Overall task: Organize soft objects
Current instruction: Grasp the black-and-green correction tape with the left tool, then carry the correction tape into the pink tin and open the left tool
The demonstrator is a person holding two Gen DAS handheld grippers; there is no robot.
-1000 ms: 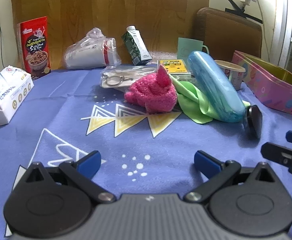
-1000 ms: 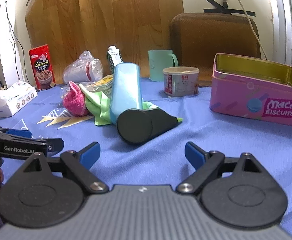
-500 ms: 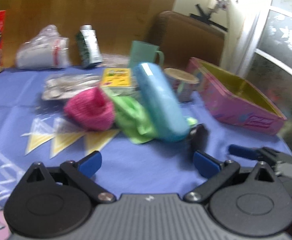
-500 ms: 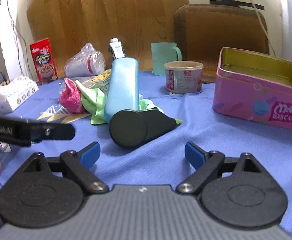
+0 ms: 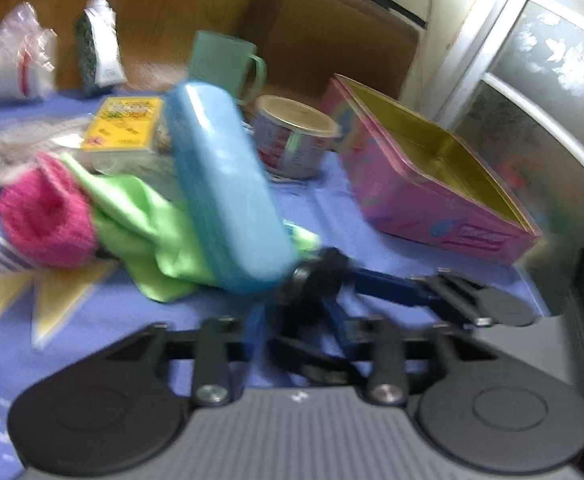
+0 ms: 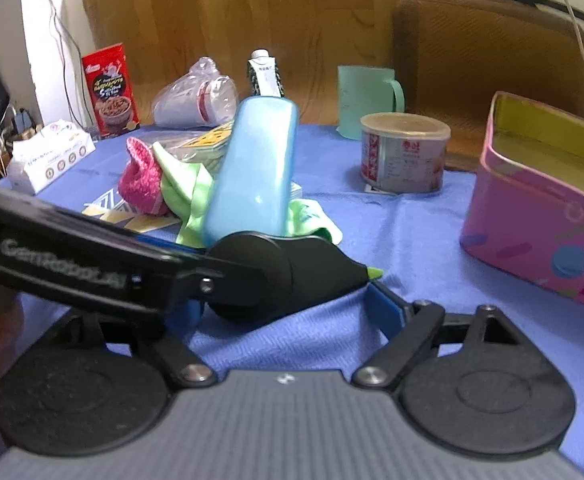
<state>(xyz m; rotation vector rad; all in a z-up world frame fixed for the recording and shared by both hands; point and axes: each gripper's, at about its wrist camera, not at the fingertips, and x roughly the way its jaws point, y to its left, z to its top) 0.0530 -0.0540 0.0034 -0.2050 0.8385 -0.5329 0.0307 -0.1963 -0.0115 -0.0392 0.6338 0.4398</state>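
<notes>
A pink knitted piece and a green cloth lie heaped on the blue tablecloth, with a light blue case leaning across them. In front of the case lies a black soft pouch with a round end. My left gripper reaches in from the left. Its jaws are closing and stand narrow around that round end. In the blurred left wrist view its fingertips sit close together just short of the pouch. My right gripper is closing slowly, still wide, with the pouch ahead between its fingers, untouched.
A pink biscuit tin with its top off stands at the right. Behind the heap are a round can, a mint mug, a carton, bagged cups and a red box. A tissue pack lies far left.
My left gripper swung right across the cloth to the black pouch and its jaws came together. My right gripper moved closer to the pouch and narrowed a little.
</notes>
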